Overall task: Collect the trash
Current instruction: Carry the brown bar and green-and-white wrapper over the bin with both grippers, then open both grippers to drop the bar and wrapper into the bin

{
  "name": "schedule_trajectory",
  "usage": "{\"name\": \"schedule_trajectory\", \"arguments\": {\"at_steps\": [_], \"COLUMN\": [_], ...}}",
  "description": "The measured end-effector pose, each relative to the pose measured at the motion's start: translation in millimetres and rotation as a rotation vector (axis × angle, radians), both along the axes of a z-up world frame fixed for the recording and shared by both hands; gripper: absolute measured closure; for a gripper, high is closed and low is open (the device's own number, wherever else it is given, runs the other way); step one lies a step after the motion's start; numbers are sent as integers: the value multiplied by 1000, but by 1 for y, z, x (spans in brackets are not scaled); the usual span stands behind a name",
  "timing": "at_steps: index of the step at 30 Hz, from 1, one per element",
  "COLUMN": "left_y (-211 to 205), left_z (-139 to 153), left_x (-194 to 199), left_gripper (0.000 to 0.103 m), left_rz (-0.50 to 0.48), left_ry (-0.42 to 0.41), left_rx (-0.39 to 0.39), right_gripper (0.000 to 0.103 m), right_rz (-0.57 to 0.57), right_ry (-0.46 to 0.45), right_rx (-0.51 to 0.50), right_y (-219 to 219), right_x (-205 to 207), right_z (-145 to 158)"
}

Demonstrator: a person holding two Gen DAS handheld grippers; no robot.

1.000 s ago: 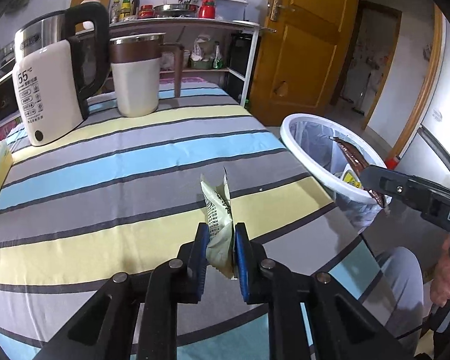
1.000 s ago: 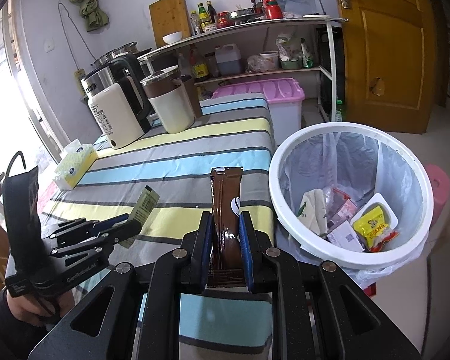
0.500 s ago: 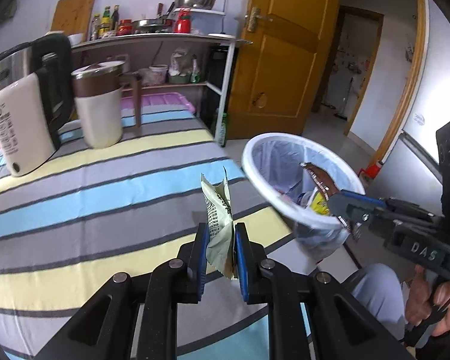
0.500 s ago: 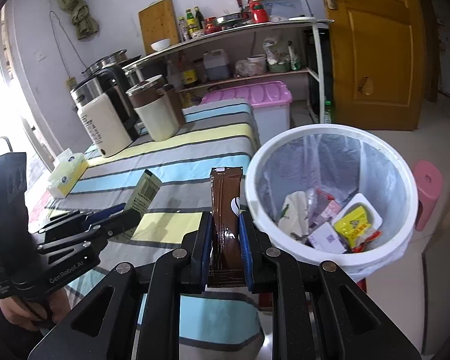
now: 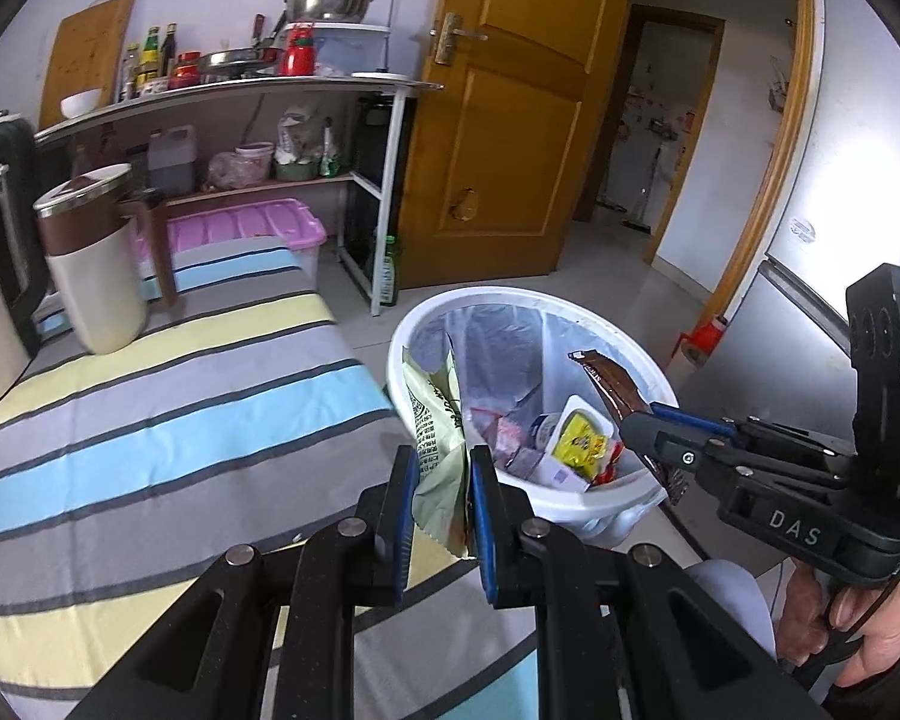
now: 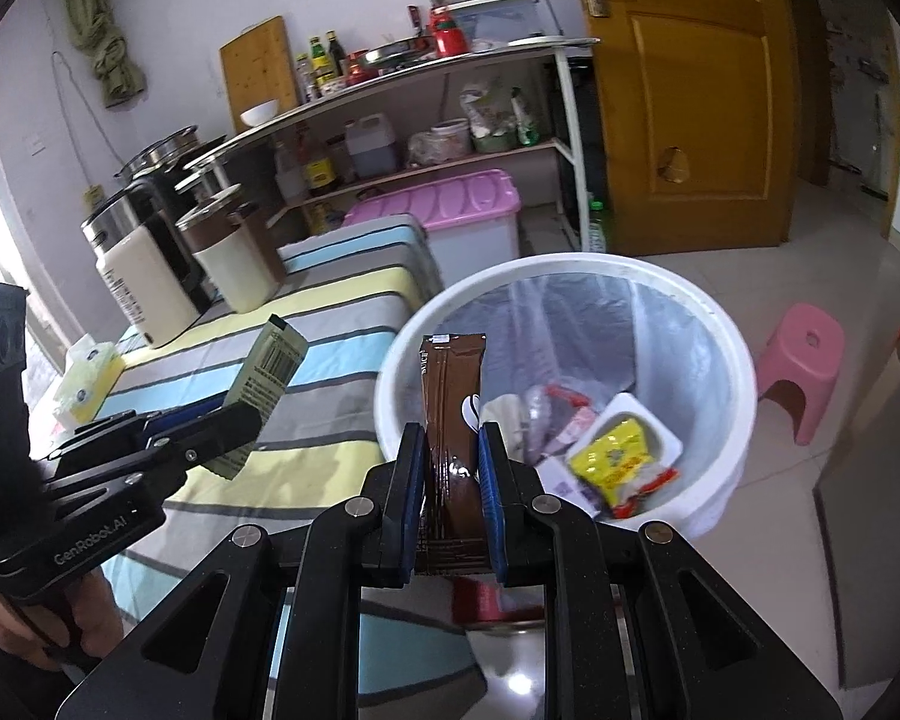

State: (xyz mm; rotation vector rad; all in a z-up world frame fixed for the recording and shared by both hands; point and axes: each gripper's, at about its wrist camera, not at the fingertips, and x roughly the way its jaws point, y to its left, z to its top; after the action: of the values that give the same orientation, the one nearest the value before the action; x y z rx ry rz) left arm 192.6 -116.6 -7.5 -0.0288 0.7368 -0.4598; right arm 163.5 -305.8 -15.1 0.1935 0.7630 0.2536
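My left gripper (image 5: 442, 474) is shut on a pale green printed wrapper (image 5: 435, 420) and holds it at the near rim of the white trash bin (image 5: 510, 300). It also shows in the right wrist view (image 6: 267, 369). My right gripper (image 6: 449, 468) is shut on a brown sachet (image 6: 453, 396), held upright at the bin's (image 6: 732, 360) near left rim; the sachet also shows in the left wrist view (image 5: 609, 381). The bin has a clear liner and holds several wrappers, one yellow (image 6: 621, 459).
A striped cloth covers the table (image 5: 150, 420) left of the bin. A cream jug (image 5: 93, 282), a kettle (image 6: 141, 288) and a tissue pack (image 6: 87, 381) stand on it. A pink stool (image 6: 801, 363), a pink-lidded box (image 6: 450, 210), shelves and a wooden door stand beyond.
Both grippers have moved from over the table toward the bin with their wrappers still held. The bin now lies directly ahead of both.
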Motion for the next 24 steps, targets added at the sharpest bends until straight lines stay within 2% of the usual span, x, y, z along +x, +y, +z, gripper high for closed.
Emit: {"name": "schedule_trajectory", "arguments": {"at_steps": [12, 24], "left_y": [-33, -58], "left_z": [-8, -23], "left_x": [26, 54], "left_gripper": [86, 85], "left_rz": [-68, -110], "left_ry": [20, 76], "left_rx": [-8, -23], "right_gripper": [84, 84], "right_rz": [-52, -81], "right_ry": [34, 84], "right_rx": [-15, -25], "right_y": [-21, -34], "right_x": [21, 39], "right_z": [-14, -29]}}
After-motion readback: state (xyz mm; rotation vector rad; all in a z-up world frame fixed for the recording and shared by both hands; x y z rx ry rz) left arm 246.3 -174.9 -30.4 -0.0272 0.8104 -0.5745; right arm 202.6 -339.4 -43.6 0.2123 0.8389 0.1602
